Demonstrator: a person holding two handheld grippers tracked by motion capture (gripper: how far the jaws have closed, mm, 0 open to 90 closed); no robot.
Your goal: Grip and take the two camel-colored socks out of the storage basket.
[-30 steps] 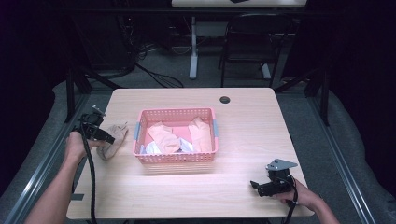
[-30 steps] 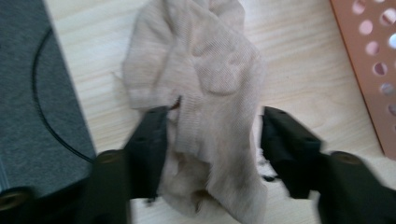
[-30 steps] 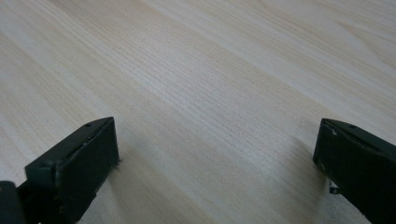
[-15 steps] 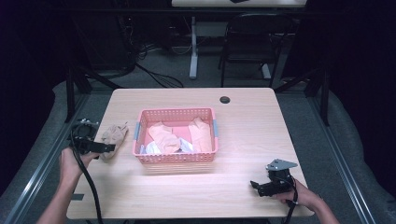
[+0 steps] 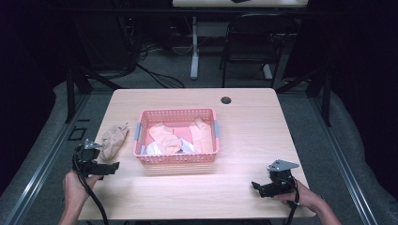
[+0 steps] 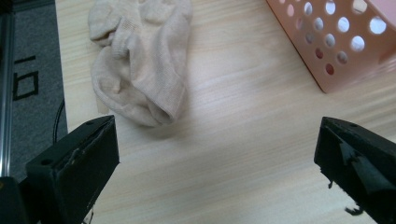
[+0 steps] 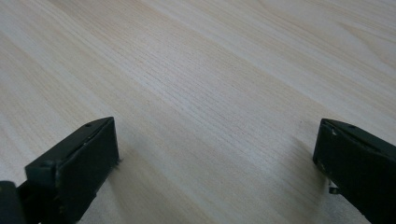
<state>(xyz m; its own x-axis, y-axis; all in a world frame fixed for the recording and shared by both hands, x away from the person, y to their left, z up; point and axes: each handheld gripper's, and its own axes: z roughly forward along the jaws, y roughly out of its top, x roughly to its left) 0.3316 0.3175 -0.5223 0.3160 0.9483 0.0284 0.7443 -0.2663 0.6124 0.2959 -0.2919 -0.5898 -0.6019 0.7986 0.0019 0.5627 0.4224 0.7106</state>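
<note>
Reads as the tail end of a set-down, within what looks like emptying the pink basket (image 5: 176, 111) one sock at a time. Hovers at the near left of the table (image 5: 253, 126) with the left gripper (image 5: 114, 165), having just been opening its jaws to full width, with nothing between them; in the left gripper view, shows bare wood in the gap and the beige sock (image 6: 140, 60) lying beyond the tips, apart from both pads. Rests low at the near right with the right gripper (image 5: 256, 186), jaws likewise spread wide over bare tabletop and gripping nothing.

Calls next, most likely, for a swing of the left gripper to the right and farther in, over the basket's left wall, then a dip onto one of the two peach socks (image 5: 164, 138) inside without snagging the perforated rim or the white piece (image 5: 152, 149) at the near left corner of the basket. Needs a pinch on a raised fold, not on flat fabric.

Lies just left of the basket, near the table's left edge, clear of the basket wall: a soft, ribbed-knit beige sock (image 5: 112, 140), crumpled and folded over itself, the rounded end nearest the gripper. Looks limp and light, likely to bunch under a grip.
</note>
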